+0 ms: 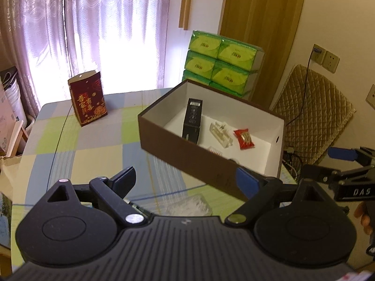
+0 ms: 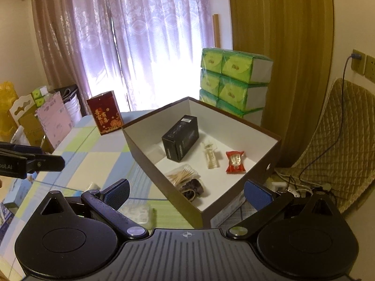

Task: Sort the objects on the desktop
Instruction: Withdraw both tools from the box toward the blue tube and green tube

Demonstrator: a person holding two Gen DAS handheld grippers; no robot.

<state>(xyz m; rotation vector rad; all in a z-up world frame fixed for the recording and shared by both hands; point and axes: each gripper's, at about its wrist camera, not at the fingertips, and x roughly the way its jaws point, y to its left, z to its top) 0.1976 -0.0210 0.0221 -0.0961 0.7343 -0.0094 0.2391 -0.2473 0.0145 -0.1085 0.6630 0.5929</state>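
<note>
Both the left gripper (image 1: 186, 178) and the right gripper (image 2: 186, 193) are wide open and hold nothing. The brown box (image 2: 150, 164) sits on the checked table (image 1: 93, 140), and inside it are a black box (image 2: 179, 138), a red candy (image 2: 235, 161) and cotton swabs (image 2: 182, 175)

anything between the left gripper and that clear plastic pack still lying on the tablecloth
Nothing visible. The clear plastic pack lies on the tablecloth just ahead of the open left gripper, in line with the gap between its fingers. The brown box sits beyond it, not in between.
</note>
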